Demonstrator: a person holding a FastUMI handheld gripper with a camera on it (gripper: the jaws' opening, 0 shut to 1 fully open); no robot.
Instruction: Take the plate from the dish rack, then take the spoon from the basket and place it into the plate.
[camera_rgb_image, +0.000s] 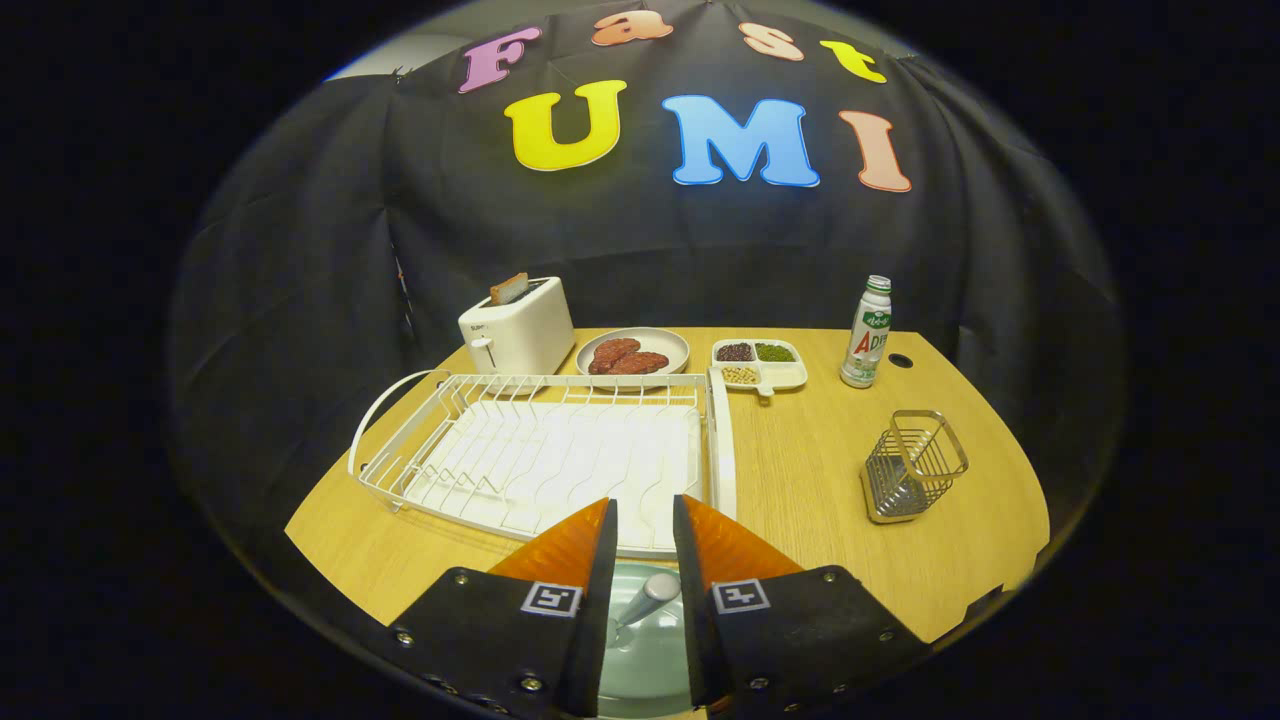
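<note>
A wooden table (820, 480) with a light, yellowish top and a rounded far edge occupies the lower half of the scene. A small dark round hole (900, 360) is set in the tabletop at about 2 o'clock from the table's centre. Black cloth (300, 280) forms the booth wall and encloses the table from 9 o'clock through 12 to 3 o'clock, hanging in vertical folds. A pale strip, possibly a room wall (420, 45), shows above the cloth at 11 o'clock. Light falls evenly on the tabletop.
</note>
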